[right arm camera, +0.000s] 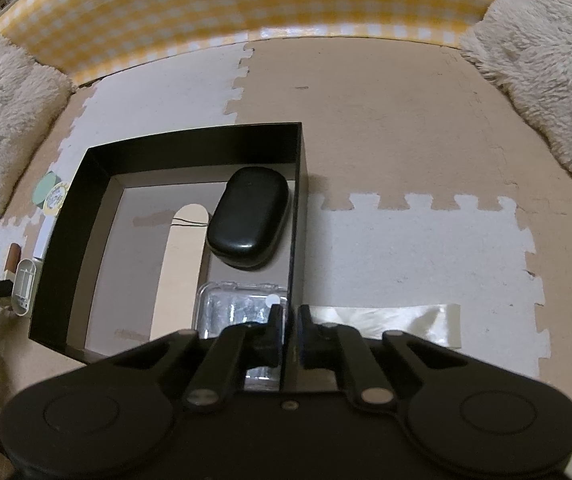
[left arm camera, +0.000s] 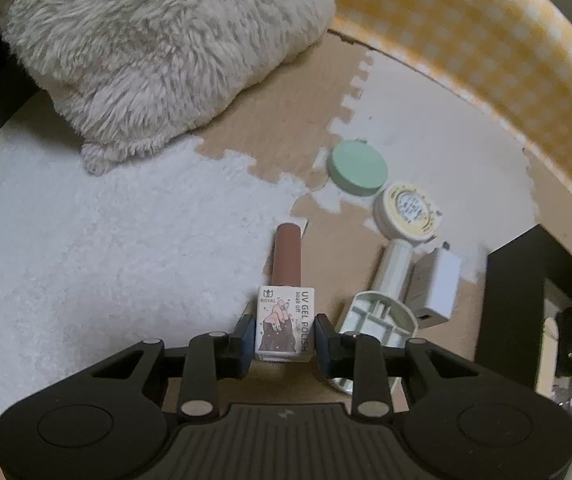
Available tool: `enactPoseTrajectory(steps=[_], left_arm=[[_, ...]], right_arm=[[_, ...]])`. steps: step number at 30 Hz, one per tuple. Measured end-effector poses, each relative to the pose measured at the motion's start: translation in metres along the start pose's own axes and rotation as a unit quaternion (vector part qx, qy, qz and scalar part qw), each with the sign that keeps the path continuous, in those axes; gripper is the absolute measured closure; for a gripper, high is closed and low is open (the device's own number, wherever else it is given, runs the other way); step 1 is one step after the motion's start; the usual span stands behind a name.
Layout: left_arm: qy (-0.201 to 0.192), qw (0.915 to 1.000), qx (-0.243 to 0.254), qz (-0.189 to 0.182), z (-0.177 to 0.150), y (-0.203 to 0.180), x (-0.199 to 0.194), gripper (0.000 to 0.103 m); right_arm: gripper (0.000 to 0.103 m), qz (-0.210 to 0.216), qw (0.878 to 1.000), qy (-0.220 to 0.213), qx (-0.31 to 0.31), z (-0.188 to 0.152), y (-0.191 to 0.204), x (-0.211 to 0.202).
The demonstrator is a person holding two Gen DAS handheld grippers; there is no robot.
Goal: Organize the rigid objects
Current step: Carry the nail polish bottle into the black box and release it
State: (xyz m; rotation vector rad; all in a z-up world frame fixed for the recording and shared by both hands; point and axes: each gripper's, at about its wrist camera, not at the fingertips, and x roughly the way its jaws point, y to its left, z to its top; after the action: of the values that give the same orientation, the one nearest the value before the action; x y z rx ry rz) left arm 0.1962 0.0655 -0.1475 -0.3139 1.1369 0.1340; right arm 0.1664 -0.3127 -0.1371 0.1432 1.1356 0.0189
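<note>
My left gripper [left arm camera: 284,332] is shut on a UV gel polish bottle [left arm camera: 284,322] with a brown cap [left arm camera: 287,258], which lies on the foam mat. To its right lie a white handheld fan [left arm camera: 392,268], a green round compact [left arm camera: 357,167] and a white charger [left arm camera: 438,286]. My right gripper [right arm camera: 288,322] is shut on the right wall of a black box [right arm camera: 296,216]. Inside the box are a black oval case [right arm camera: 247,218], a clear plastic case [right arm camera: 237,310] and a nail file [right arm camera: 179,264].
Fluffy cushions [left arm camera: 145,48] [right arm camera: 546,64] lie at the left and right. A yellow checked wall [right arm camera: 245,4] borders the mat at the back. A white fluffy rug [left arm camera: 85,240] lies left of the bottle. A shiny flat sheet [right arm camera: 398,322] lies right of the box.
</note>
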Motion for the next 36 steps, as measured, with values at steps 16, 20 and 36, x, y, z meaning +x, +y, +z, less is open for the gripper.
enactPoseTrajectory(steps=[16, 20, 36], left_arm=[[-0.090, 0.9893, 0.054, -0.102, -0.002, -0.044, -0.059, 0.071], [-0.078, 0.9816, 0.089, -0.150, -0.018, -0.075, -0.064, 0.071], [-0.033, 0.9712, 0.165, -0.168, -0.072, -0.164, -0.030, 0.071]], right_arm=[[0.097, -0.001, 1.000, 0.000, -0.001, 0.000, 0.001, -0.001], [0.097, -0.003, 1.000, -0.001, -0.002, 0.000, 0.002, -0.001], [0.097, -0.003, 1.000, -0.001, -0.003, 0.000, 0.002, -0.002]])
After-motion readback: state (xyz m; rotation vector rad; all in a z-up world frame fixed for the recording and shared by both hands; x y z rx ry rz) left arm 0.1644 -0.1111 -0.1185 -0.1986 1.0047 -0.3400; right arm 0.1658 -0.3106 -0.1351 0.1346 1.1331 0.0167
